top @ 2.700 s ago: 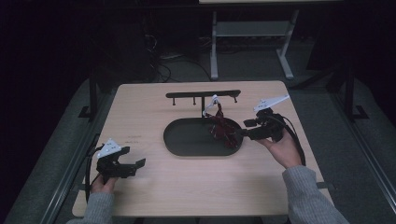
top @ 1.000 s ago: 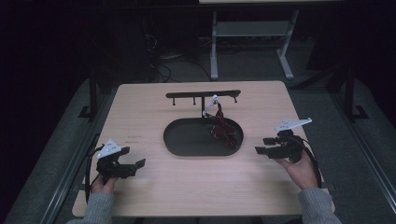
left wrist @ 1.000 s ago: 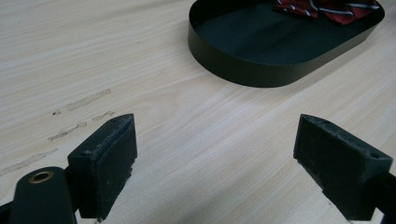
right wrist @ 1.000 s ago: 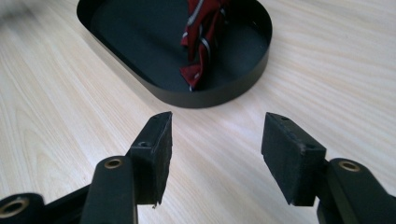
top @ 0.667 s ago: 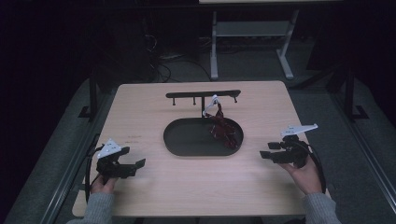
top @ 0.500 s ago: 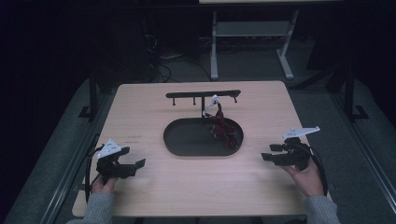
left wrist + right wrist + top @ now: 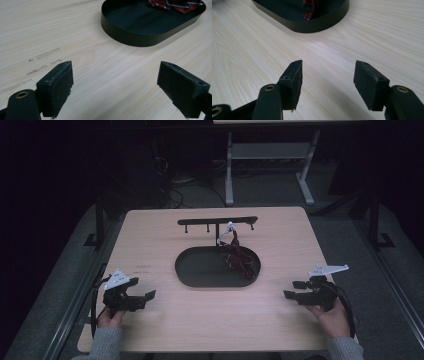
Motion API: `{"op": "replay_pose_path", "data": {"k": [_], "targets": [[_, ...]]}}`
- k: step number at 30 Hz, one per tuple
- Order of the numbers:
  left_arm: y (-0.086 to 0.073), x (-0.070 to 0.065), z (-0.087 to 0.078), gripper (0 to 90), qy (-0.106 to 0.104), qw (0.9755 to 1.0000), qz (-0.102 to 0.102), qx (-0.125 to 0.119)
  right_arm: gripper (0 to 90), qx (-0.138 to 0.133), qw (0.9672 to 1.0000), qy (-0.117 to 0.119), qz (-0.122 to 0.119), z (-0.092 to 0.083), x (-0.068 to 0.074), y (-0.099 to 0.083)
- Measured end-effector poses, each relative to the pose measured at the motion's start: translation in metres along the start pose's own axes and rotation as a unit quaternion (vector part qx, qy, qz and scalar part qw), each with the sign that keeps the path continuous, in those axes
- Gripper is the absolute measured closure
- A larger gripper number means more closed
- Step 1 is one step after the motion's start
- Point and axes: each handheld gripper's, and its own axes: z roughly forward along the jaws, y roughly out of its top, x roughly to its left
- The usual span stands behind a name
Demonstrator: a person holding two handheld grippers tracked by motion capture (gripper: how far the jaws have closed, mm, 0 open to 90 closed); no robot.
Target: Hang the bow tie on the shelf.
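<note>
A red striped cloth (image 7: 239,260) lay crumpled in an oval matte-black tray (image 7: 200,270) on the pale wood-grain surface (image 7: 280,230) — dark room behind. Left tool (image 7: 142,296) and right tool (image 7: 295,290) — both wide open, empty.

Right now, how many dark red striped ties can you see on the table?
1. The dark red striped tie lies bunched at the right end of the black oval tray, its top trailing up to the black peg rack. Another could be hidden under the bunch.
</note>
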Motion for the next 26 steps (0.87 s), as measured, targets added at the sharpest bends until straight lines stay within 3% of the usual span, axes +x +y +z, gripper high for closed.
{"op": "replay_pose_path", "data": {"k": [14, 26], "targets": [[0.000, 0.000, 0.000, 13.0, 0.000, 1.0000, 0.001, 0.002, 38.2, -0.016, 0.9998, -0.006, 0.010, -0.007, 0.003, -0.018], [0.001, -0.001, 0.000, 13.1, 0.001, 1.0000, 0.004, 0.002, 35.7, -0.031, 0.9995, -0.010, 0.001, -0.010, 0.008, -0.023]]}}
